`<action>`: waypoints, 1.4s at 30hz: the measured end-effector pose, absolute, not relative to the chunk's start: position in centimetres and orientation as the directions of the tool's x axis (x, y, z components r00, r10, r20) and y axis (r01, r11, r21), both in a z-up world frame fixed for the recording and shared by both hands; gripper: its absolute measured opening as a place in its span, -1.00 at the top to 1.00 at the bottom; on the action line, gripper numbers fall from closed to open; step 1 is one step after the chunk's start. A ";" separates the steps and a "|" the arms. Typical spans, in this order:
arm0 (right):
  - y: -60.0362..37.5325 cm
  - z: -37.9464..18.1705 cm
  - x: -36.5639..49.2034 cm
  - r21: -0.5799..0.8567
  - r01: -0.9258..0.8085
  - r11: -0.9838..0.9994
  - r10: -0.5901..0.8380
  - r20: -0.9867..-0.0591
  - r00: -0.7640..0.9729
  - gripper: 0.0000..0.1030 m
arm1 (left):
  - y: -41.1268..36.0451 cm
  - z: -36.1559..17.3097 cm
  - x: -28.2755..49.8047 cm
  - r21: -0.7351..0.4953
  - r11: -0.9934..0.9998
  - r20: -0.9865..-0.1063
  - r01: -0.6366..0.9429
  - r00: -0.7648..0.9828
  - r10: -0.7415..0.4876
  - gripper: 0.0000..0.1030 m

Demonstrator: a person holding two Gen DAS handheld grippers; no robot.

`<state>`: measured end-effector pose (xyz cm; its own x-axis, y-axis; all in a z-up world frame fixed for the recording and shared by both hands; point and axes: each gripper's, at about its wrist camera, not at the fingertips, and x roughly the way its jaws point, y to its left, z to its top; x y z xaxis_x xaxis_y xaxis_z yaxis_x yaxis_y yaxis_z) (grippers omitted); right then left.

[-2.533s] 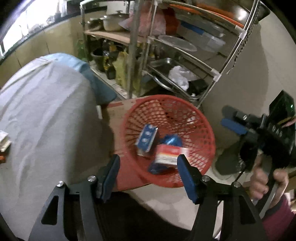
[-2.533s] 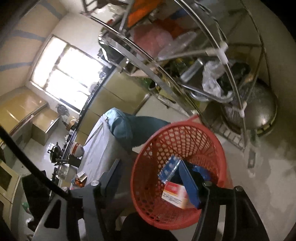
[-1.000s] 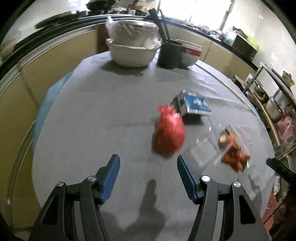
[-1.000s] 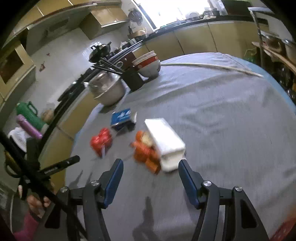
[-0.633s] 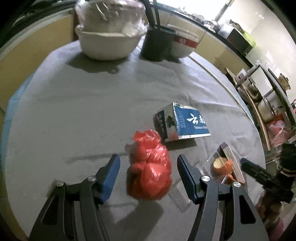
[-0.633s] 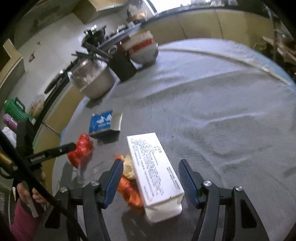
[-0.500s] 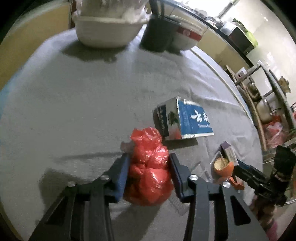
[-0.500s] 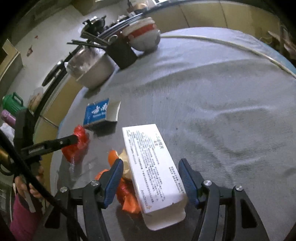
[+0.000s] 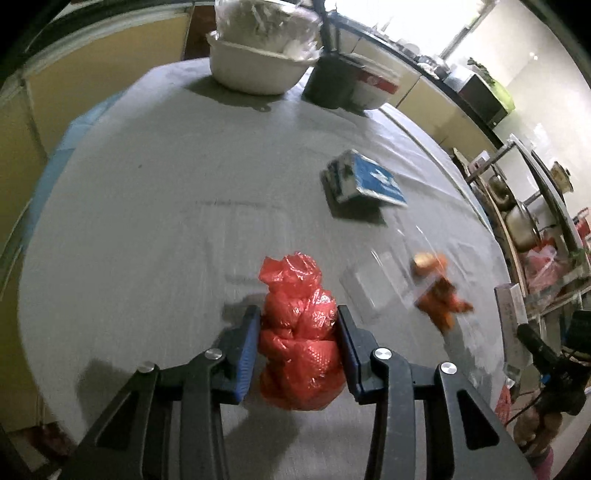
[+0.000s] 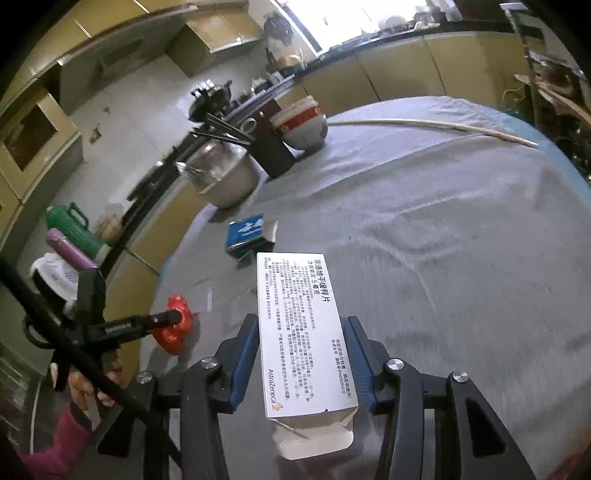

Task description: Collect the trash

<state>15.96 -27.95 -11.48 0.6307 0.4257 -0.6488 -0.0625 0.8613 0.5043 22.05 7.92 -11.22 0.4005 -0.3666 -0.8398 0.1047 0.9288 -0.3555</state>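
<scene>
Both grippers' fingers (image 9: 251, 347) closed onto red bag (image 9: 299, 343) and white box (image 10: 304, 339).

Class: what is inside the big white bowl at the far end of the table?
The white bowl holds a clear plastic-wrapped container with something pale inside. What that is, and the bowl's bottom, cannot be seen: the wrap and the bowl's wall cover them.

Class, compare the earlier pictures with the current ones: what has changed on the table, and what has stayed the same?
The left gripper has closed on the red plastic bag. The right gripper has closed in around the white medicine box. Unchanged: the blue carton, orange peels and bowls remain on the table.
</scene>
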 end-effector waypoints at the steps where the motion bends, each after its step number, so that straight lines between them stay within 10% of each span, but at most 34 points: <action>1: -27.9 -11.2 15.1 0.507 -0.065 0.859 0.427 -0.643 0.636 0.04 | 7.6 -10.6 20.6 -0.354 0.928 -0.833 0.115 0.413 -0.369 0.18; 42: -31.6 -5.9 -8.4 0.570 -0.078 0.818 0.378 -0.430 0.820 0.04 | -8.8 0.8 -1.5 0.179 0.934 -0.661 0.309 0.741 -0.118 0.18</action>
<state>-8.38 -31.64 -5.90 0.8197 0.3783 -0.4301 -0.0784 0.8180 0.5699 -1.47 -8.77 0.78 0.7409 -0.1182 -0.6611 0.3087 0.9341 0.1790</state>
